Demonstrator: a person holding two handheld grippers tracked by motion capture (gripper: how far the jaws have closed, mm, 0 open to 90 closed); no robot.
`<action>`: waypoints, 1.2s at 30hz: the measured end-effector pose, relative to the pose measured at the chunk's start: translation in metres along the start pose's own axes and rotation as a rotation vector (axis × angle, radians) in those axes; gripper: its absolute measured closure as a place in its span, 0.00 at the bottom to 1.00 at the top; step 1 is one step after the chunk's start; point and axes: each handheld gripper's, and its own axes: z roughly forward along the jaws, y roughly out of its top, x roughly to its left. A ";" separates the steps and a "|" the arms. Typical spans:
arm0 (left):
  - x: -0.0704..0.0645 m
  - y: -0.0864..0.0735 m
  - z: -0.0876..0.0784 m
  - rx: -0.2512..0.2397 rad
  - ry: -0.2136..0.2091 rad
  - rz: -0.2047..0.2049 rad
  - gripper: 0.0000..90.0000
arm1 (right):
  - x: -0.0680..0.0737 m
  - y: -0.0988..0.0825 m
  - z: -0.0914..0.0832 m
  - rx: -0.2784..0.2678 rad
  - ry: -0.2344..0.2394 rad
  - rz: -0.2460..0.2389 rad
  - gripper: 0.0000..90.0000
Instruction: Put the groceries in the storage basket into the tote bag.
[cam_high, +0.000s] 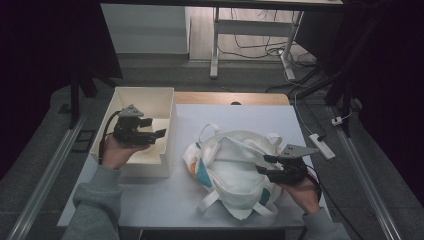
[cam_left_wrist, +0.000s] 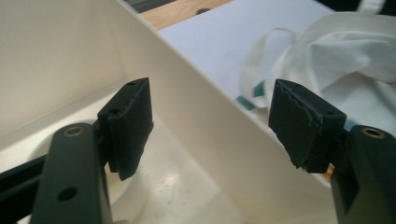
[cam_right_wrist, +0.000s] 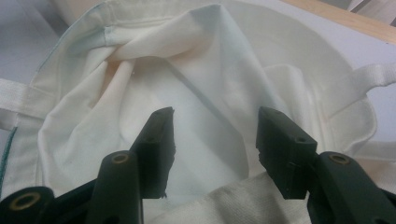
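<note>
A white cloth tote bag lies crumpled in the middle of the white table, its mouth toward the right. My right gripper hovers at that mouth, open. In the right gripper view the jaws look into the bag's pale inside, and the near rim of the cloth crosses low between them with no pad pressing on it. My left gripper is open over a white open-topped box. Its jaws stand on either side of the box's right wall, holding nothing. The bag shows beyond that wall.
A pale rounded shape lies on the box's floor; what it is I cannot tell. A wooden strip runs along the table's back edge. A power strip and cables lie on the floor to the right, and a desk frame stands behind.
</note>
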 end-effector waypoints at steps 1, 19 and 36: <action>0.003 -0.001 0.001 0.005 0.001 -0.007 0.33 | 0.000 0.000 0.000 0.001 -0.001 -0.001 0.52; 0.031 -0.009 0.011 0.083 0.167 -0.078 0.17 | 0.003 0.000 -0.002 0.001 0.006 -0.003 0.52; 0.048 -0.020 0.032 0.189 0.191 -0.107 0.02 | 0.003 -0.001 0.001 0.010 0.009 -0.007 0.52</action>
